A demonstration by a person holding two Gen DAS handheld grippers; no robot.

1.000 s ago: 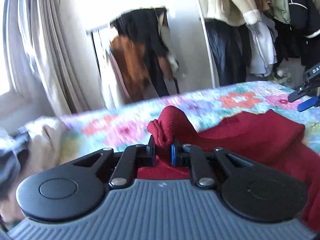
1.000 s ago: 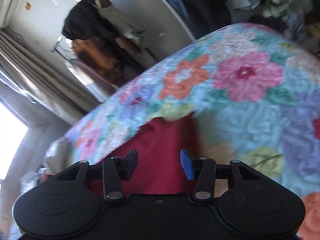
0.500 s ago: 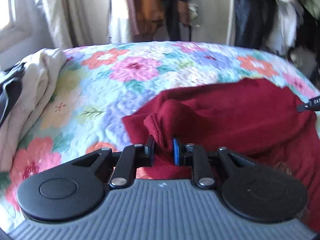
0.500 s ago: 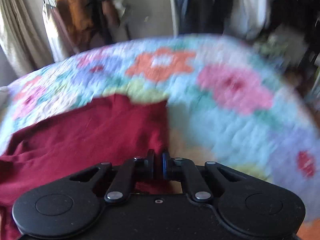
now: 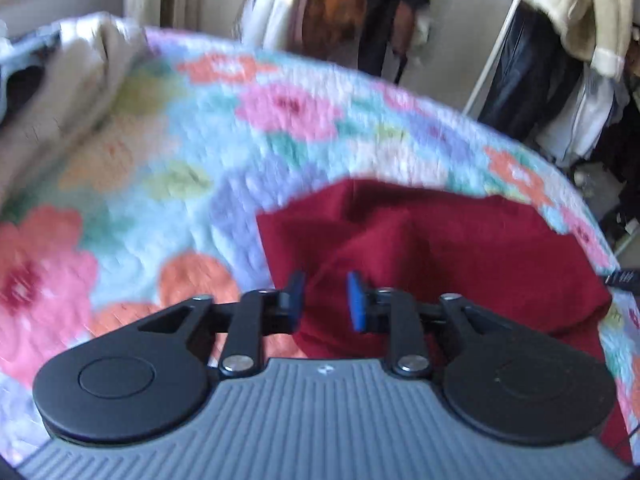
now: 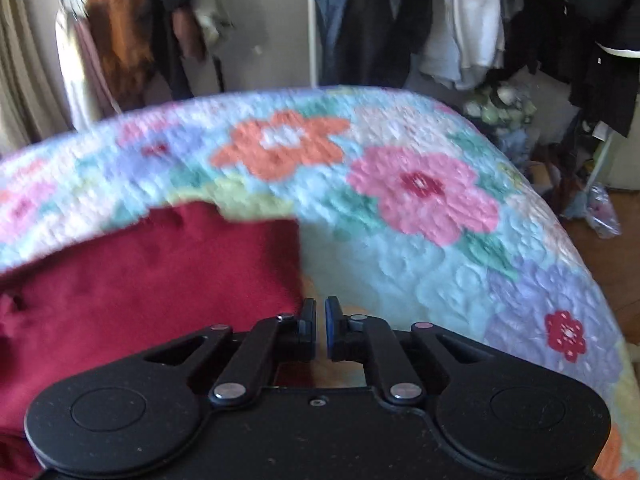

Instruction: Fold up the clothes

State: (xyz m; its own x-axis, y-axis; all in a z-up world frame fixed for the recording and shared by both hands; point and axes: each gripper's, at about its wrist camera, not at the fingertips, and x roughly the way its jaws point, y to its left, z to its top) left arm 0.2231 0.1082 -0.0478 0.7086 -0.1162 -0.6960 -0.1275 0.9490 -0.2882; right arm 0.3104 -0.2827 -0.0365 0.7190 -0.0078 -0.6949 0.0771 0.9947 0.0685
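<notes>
A dark red garment (image 5: 440,248) lies on the floral quilt (image 5: 280,128). My left gripper (image 5: 323,300) is open just above the garment's left part, with red cloth showing between its blue pads and nothing gripped. In the right wrist view the same garment (image 6: 140,280) lies to the left. My right gripper (image 6: 320,320) is shut with only a thin slit between the pads, right beside the garment's right edge. No cloth shows between its pads.
A beige garment and a dark one (image 5: 60,80) are heaped at the quilt's far left. A rack of hanging clothes (image 6: 460,20) stands beyond the bed. The quilt's right edge (image 6: 580,260) drops to a cluttered floor.
My left gripper has opened and let go of the red cloth it held bunched up; the garment now lies flatter. My right gripper stays shut at the garment's right edge.
</notes>
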